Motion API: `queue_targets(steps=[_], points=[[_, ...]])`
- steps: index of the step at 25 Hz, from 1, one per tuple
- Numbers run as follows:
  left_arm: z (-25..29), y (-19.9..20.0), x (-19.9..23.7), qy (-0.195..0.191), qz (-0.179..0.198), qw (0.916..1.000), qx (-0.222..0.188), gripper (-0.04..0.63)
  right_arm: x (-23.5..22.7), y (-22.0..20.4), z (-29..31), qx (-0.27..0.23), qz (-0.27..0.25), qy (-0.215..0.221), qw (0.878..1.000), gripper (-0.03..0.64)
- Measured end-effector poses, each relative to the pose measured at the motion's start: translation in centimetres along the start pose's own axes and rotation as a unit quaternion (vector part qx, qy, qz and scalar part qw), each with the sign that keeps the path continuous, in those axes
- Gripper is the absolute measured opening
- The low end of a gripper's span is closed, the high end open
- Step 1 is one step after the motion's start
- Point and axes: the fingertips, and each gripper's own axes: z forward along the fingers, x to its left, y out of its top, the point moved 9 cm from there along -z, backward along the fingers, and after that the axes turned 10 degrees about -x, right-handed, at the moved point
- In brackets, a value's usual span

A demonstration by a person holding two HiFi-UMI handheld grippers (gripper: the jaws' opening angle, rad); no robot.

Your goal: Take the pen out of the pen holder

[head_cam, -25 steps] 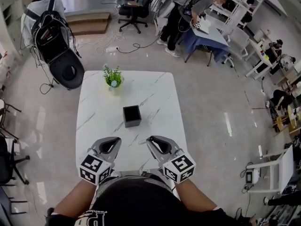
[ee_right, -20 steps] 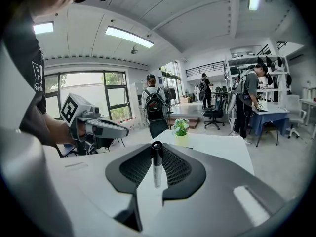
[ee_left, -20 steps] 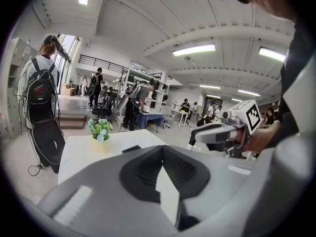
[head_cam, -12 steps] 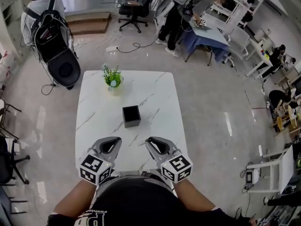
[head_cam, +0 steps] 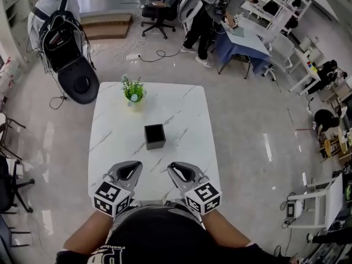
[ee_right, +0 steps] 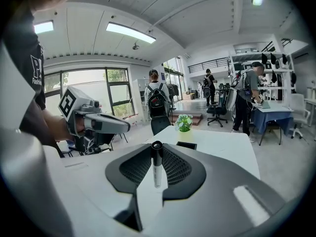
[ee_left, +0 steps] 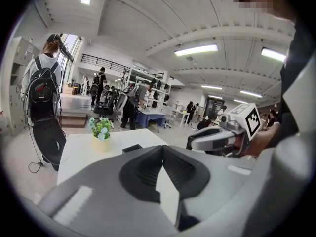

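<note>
Pinching the pen (ee_right: 156, 169) just by its capped end in my right fingers (ee_right: 181, 169), left fingers (ee_left: 140, 169) closed empty, I risk it pivoting loose, well short of the pen holder (head_cam: 154, 136).

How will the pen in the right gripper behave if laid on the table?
The pen looks round and smooth, so it would probably roll on the table. It seems stiff and light: pinched near its black cap by the right gripper, it shows no bend.
</note>
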Motion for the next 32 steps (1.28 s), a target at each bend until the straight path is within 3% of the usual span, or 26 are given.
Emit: queue_targets(steps=[32], points=[[-0.06, 0.24, -0.56, 0.0, 0.001, 1.0, 0.001, 0.057, 0.2, 0.61, 0.1, 0.003, 0.001, 0.017, 1.0, 0.066]])
